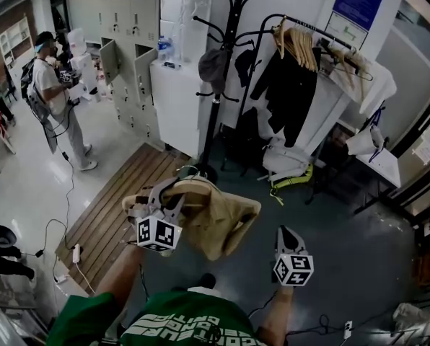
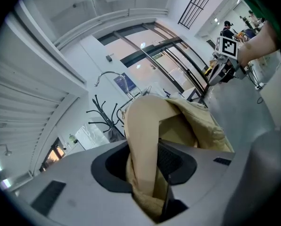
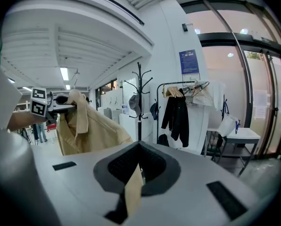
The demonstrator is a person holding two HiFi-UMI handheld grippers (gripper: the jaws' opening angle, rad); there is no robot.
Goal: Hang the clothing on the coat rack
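Note:
A beige jacket [image 1: 213,218] hangs in front of me from my left gripper [image 1: 166,197], which is shut on a thick fold near its collar. In the left gripper view the beige cloth [image 2: 145,140] fills the jaw gap of that gripper [image 2: 152,173]. My right gripper [image 1: 283,231] hovers to the jacket's right, apart from it. In the right gripper view a thin beige strip [image 3: 133,192] stands in its jaw slot, and I cannot tell how the jaws stand. The black coat rack [image 1: 216,85] stands ahead with a grey cap [image 1: 213,65] on one hook.
A clothes rail with a black coat [image 1: 287,85] and hangers stands right of the rack. A white cabinet [image 1: 177,110] and lockers [image 1: 128,42] are behind it. A person [image 1: 53,92] stands far left. Wooden slats [image 1: 117,207] and cables [image 1: 71,254] lie on the floor at left.

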